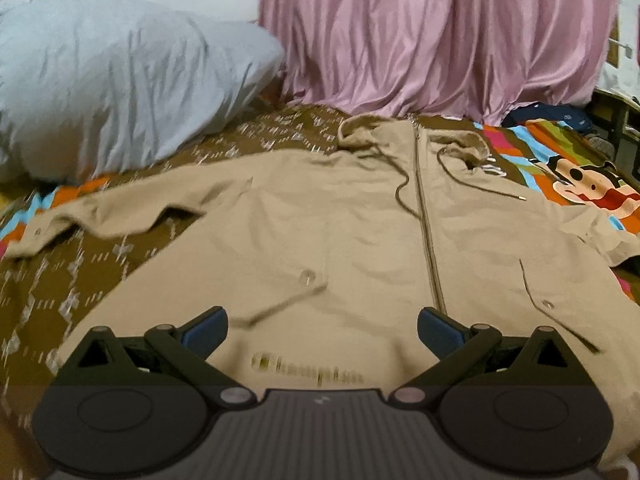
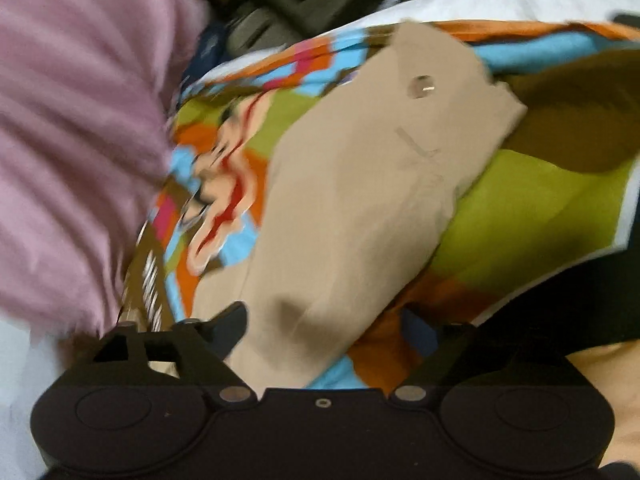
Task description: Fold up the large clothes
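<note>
A tan hooded zip jacket [image 1: 340, 240] lies spread front-up on the bed, hood toward the curtain, one sleeve [image 1: 108, 216] stretched out to the left. My left gripper [image 1: 322, 328] is open and empty, hovering over the jacket's lower hem near the printed logo. In the blurred right wrist view the jacket's other sleeve [image 2: 360, 200] runs away from me, its cuff with a snap button [image 2: 422, 86] at the far end. My right gripper [image 2: 324, 332] is open and empty just above the near part of that sleeve.
The bed has a brown patterned and bright cartoon-print cover [image 1: 580, 184]. A large grey pillow [image 1: 112, 92] lies at the back left. A pink curtain [image 1: 432, 32] hangs behind the bed. The bed edge and dark floor [image 2: 560, 300] lie to the right.
</note>
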A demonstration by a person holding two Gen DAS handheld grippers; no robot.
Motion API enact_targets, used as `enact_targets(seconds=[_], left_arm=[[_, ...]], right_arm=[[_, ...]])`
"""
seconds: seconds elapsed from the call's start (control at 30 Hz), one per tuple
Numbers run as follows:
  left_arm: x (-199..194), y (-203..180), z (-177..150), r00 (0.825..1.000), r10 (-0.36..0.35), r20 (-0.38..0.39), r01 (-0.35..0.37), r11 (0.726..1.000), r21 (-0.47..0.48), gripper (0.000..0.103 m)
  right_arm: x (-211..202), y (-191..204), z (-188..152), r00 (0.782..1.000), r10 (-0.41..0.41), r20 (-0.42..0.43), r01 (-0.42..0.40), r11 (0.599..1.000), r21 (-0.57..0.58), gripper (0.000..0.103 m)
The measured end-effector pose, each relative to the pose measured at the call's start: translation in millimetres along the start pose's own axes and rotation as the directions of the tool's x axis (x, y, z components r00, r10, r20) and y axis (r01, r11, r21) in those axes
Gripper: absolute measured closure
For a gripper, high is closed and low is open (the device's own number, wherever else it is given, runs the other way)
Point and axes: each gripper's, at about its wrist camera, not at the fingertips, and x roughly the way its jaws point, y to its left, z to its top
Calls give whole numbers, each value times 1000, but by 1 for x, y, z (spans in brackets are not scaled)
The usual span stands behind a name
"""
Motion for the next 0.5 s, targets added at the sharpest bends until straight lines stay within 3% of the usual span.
enact_targets(seconds=[0.07,0.13,0.2,0.27,0.33,0.43,0.5], left_arm=[[12,-1,6,1000,-8,18,8,999,33,0],[21,-1,6,999,-18,38,16,999,49,0],[25,3,2,998,-25,56,23,999,44,0],[27,11,-3,997,-20,70,18,999,27,0],[29,15,0,996,31,89,-35,998,47,0],[35,22,13,990,104,96,-111,991,74,0],[39,33,23,990,113,89,-116,993,29,0]], right_arm=[[-4,-1,-1,997,-17,80,11,998,68,35],[-7,5,-1,990,-41,133,32,997,65,44],[-9,17,-1,980,-71,184,72,997,0,57],[-13,27,-1,967,-106,233,124,990,-64,78],[-16,44,-2,949,-145,281,187,974,-129,94],[-24,87,-12,911,-144,387,278,906,-319,95],[-28,123,-30,876,-107,471,351,810,-470,95]])
